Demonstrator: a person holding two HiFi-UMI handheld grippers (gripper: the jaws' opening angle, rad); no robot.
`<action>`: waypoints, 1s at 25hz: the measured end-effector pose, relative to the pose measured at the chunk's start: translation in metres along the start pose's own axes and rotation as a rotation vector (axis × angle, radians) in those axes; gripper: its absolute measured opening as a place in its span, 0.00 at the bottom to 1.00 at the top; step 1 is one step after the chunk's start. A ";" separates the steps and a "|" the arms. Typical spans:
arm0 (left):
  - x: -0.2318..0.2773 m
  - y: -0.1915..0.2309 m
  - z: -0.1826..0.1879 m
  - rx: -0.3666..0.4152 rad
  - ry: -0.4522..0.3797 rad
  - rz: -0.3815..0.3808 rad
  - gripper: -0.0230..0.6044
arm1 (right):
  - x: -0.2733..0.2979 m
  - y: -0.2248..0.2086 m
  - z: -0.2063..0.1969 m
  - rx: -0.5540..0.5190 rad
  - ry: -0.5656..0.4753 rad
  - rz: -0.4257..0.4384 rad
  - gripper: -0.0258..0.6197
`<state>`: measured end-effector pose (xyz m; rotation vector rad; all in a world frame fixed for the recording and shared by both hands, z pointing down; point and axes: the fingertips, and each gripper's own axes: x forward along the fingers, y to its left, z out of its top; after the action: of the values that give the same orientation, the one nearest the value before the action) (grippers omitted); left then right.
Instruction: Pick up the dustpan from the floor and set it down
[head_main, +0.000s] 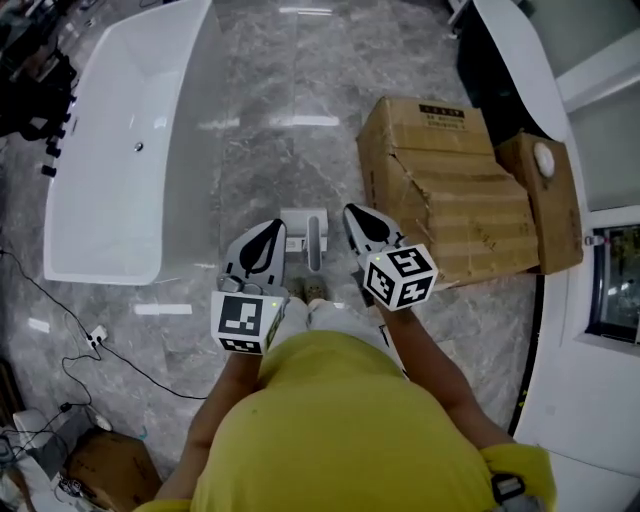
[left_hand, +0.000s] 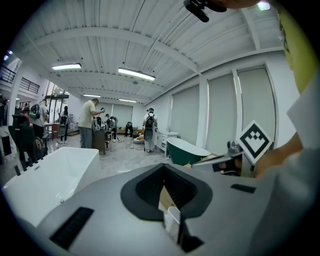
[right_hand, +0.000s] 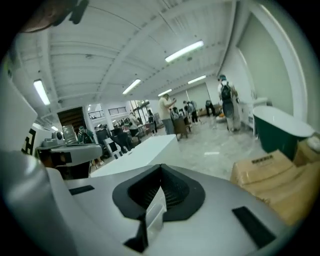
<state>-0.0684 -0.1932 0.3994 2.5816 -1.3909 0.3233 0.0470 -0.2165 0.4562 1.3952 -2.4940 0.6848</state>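
**A:** What's nearest?

**B:** Black-and-white square-marker cubes (head_main: 243, 323) sit on both tools. The left gripper (head_main: 268, 232) and right gripper (head_main: 356, 216) each have their grey jaws pressed together, with nothing held.

**A:** And the dustpan?

**B:** The white dustpan (head_main: 296, 222) with a grey handle lies on the glossy grey marble floor (head_main: 290, 100), between the two tips.

**A:** Any writing?

**B:** Right of the right gripper is a creased brown cardboard box (head_main: 440, 190). Its printed label is too small to read. Left of the left gripper is a smooth white bathtub (head_main: 190, 150).

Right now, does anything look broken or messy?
Yes. The big cardboard box on the floor, at the right of the head view, looks crushed: its top is dented and creased.
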 end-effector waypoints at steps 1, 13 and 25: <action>0.000 0.000 0.006 0.006 -0.014 0.002 0.04 | -0.006 0.003 0.016 -0.050 -0.046 -0.018 0.06; -0.032 -0.006 0.112 0.098 -0.239 0.072 0.04 | -0.092 0.050 0.144 -0.401 -0.461 -0.189 0.06; -0.046 -0.008 0.123 0.093 -0.258 0.084 0.04 | -0.101 0.065 0.149 -0.424 -0.473 -0.185 0.05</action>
<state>-0.0740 -0.1855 0.2684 2.7236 -1.6071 0.0685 0.0535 -0.1844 0.2676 1.7259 -2.5683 -0.2338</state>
